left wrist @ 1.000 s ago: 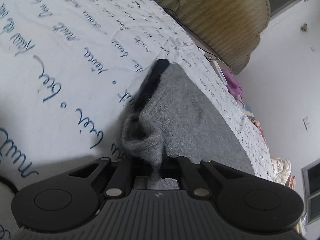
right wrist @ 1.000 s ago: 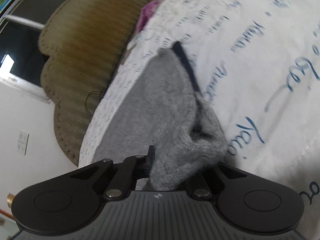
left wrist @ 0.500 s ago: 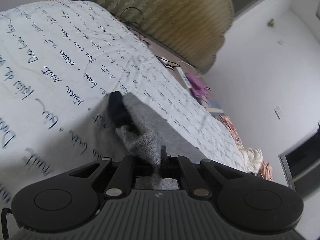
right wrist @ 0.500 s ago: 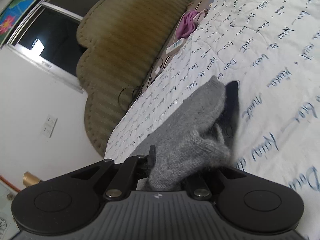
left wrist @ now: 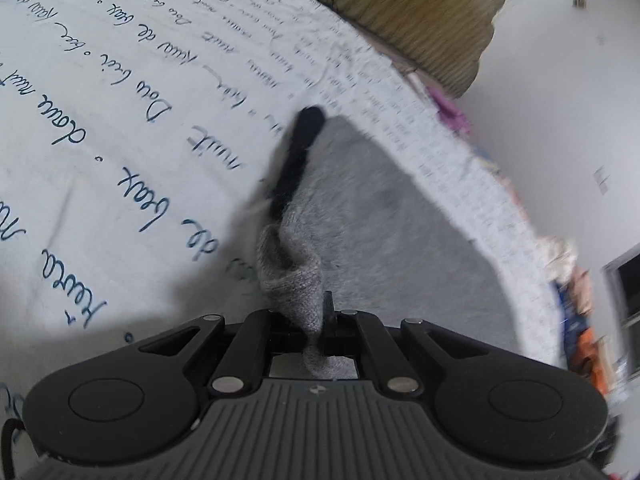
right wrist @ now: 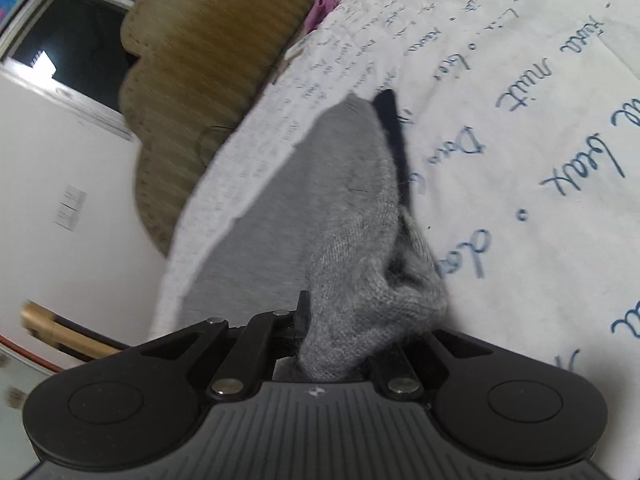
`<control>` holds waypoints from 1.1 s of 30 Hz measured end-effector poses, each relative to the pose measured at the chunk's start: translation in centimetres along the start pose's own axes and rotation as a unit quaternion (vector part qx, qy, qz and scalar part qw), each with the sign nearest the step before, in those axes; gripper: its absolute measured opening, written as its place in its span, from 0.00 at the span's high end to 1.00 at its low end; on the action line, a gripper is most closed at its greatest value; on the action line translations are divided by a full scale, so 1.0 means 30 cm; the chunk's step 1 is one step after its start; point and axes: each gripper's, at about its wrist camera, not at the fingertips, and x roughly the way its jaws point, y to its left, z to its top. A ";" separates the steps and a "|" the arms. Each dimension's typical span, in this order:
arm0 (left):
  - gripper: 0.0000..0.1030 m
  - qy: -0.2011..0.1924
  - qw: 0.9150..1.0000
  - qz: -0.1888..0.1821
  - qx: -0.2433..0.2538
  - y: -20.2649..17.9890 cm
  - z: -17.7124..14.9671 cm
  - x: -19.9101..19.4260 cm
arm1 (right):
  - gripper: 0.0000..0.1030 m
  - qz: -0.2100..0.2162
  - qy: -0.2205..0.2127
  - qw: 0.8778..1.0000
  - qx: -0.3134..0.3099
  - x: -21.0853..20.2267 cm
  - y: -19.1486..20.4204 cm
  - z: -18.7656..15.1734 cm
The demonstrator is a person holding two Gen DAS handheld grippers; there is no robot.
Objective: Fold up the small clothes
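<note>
A grey knitted garment with a black trim edge hangs stretched between my two grippers above a white bedsheet printed with blue writing. My left gripper is shut on one bunched corner of it. In the right wrist view the same grey garment with its black trim runs away from my right gripper, which is shut on another bunched corner. The fabric hides the fingertips of both grippers.
An olive padded headboard stands at the far end of the bed, also seen in the left wrist view. A purple cloth lies near it. A pile of clothes sits beyond the bed's edge. White walls surround.
Both grippers keep their hold on the grey garment. They first rose and tilted up, then came back down nearer the sheet, and the garment now hangs stretched out longer.
</note>
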 end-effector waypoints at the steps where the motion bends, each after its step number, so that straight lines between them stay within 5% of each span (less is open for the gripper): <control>1: 0.95 0.002 1.000 0.004 0.006 0.007 -0.002 0.019 | 0.93 -0.010 -0.001 1.000 -0.010 0.012 0.000 -0.009; 6: 0.69 -0.031 0.997 0.021 0.064 0.015 -0.010 -0.032 | 0.86 -0.049 0.004 0.998 -0.036 -0.012 0.001 -0.017; 8: 0.47 -0.074 0.994 0.051 0.067 0.031 -0.003 -0.110 | 0.70 -0.066 -0.006 0.997 -0.041 -0.081 -0.009 0.005; 9: 0.43 -0.100 0.991 0.058 0.070 0.041 0.012 -0.148 | 0.64 -0.076 -0.021 0.996 -0.046 -0.120 -0.016 0.021; 11: 0.37 -0.136 0.985 0.071 0.076 0.048 0.062 -0.184 | 0.32 -0.100 -0.060 0.992 -0.055 -0.184 -0.030 0.080; 15: 0.21 -0.145 0.984 0.055 0.092 0.013 0.201 -0.096 | 0.24 -0.088 -0.081 0.991 -0.065 -0.160 -0.028 0.271; 20: 0.21 -0.089 0.990 0.017 0.108 -0.058 0.314 0.155 | 0.24 -0.077 -0.023 0.994 -0.068 0.094 -0.031 0.437; 25: 0.22 -0.022 0.993 -0.016 0.115 -0.122 0.332 0.335 | 0.25 -0.039 0.026 0.997 -0.062 0.275 -0.033 0.450; 27: 0.30 -0.014 0.988 -0.009 0.152 -0.156 0.318 0.373 | 0.57 -0.042 0.024 0.995 -0.085 0.294 -0.010 0.438; 28: 0.48 -0.014 0.985 0.005 0.171 -0.173 0.315 0.391 | 0.82 -0.057 0.031 0.993 -0.102 0.309 0.003 0.433; 29: 0.67 -0.017 0.983 0.021 0.181 -0.180 0.317 0.401 | 0.83 -0.058 0.038 0.991 -0.112 0.320 0.012 0.431; 31: 0.85 -0.017 0.984 0.024 0.175 -0.174 0.335 0.401 | 0.86 -0.059 0.035 0.987 -0.144 0.316 0.038 0.423; 33: 0.85 -0.035 0.984 0.026 0.174 -0.177 0.345 0.366 | 0.87 -0.061 0.018 0.983 -0.172 0.285 0.074 0.427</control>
